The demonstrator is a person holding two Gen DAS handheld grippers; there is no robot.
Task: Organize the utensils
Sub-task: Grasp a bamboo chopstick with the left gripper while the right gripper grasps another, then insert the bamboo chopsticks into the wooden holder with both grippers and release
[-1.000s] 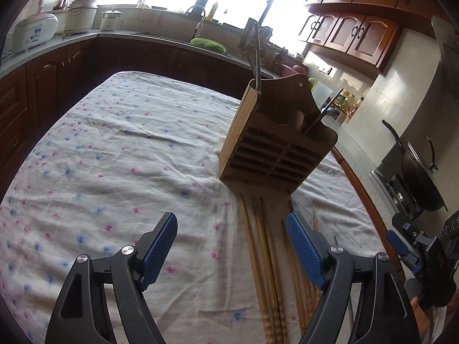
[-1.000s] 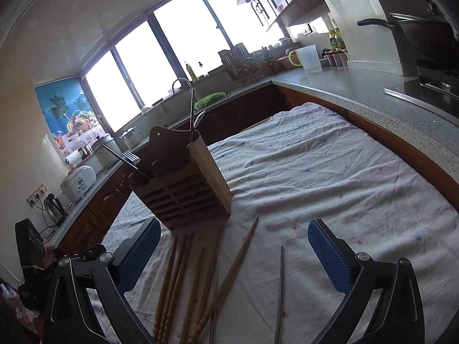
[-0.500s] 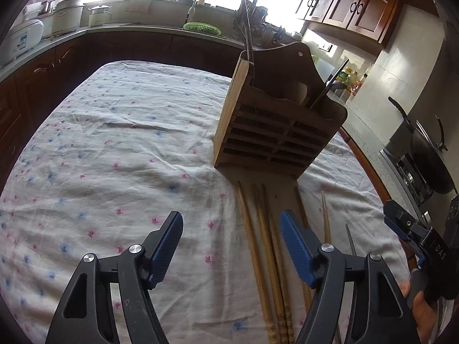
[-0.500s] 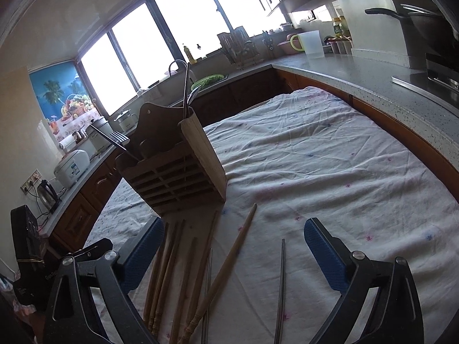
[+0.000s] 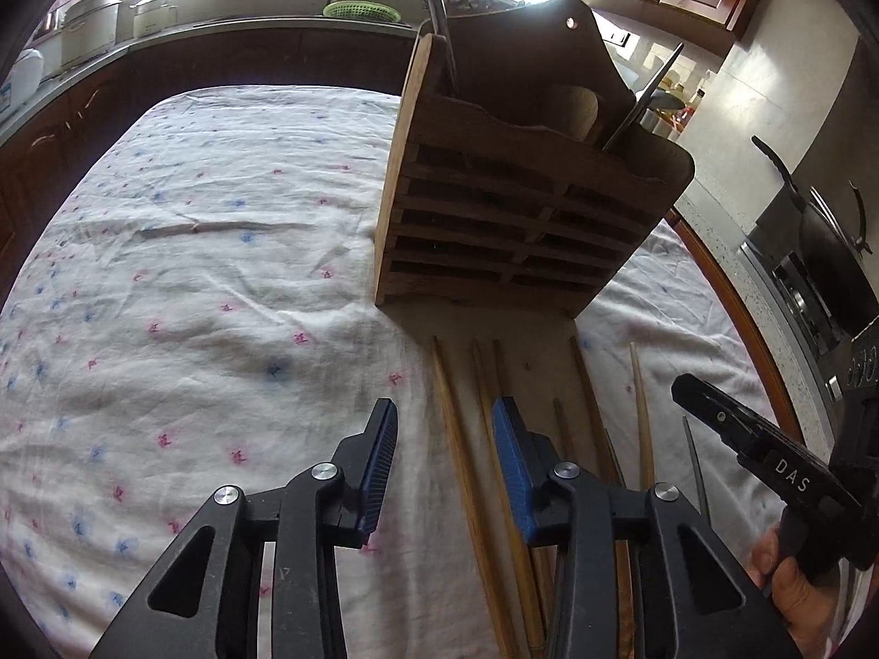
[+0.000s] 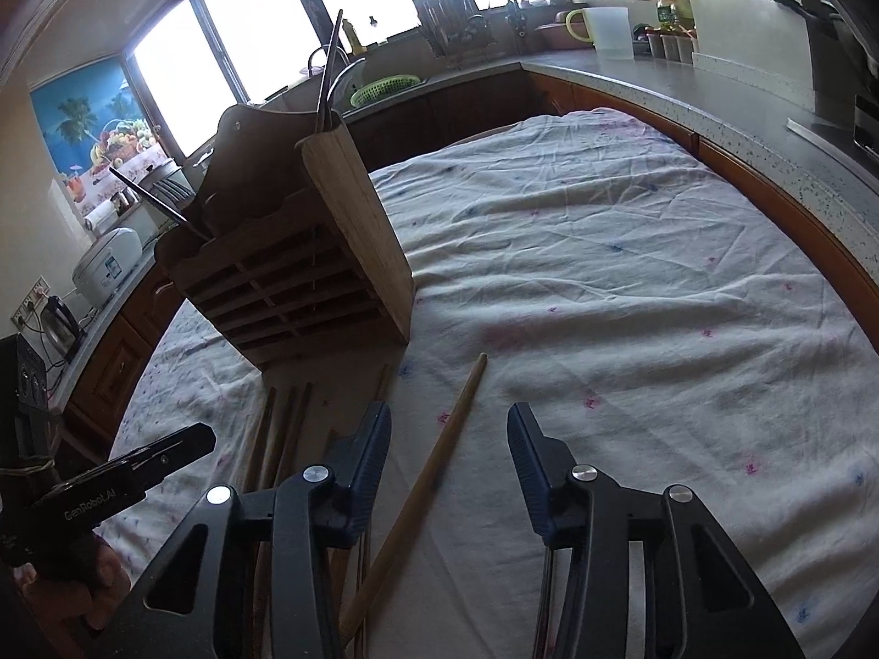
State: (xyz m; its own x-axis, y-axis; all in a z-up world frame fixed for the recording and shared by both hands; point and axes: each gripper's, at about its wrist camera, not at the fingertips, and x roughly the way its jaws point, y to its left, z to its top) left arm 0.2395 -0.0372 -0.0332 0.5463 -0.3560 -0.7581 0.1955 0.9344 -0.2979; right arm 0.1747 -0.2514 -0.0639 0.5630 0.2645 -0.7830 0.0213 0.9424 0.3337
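A slatted wooden utensil holder (image 5: 522,219) (image 6: 296,285) stands on the flowered tablecloth (image 5: 192,274) with metal utensils sticking out of it. Several wooden chopsticks lie side by side in front of it. My left gripper (image 5: 444,423) hovers low over the leftmost chopstick (image 5: 443,373); its jaws are closing, the stick lies between them, and the pads do not touch it. My right gripper (image 6: 448,412) straddles a separate, slanted wooden chopstick (image 6: 423,483); its jaws are closing too, clear of the stick. A thin metal chopstick (image 5: 695,461) lies at the far right.
Dark wood cabinets and a speckled counter (image 6: 741,93) ring the table. A wok (image 5: 824,252) sits on the stove at the right. A green basket (image 6: 384,89), a rice cooker (image 6: 107,269) and a pale jug (image 6: 604,30) stand on the counter.
Both grippers came down and forward toward the chopsticks in front of the holder. Their jaws narrowed from wide open to a gap around one chopstick each.
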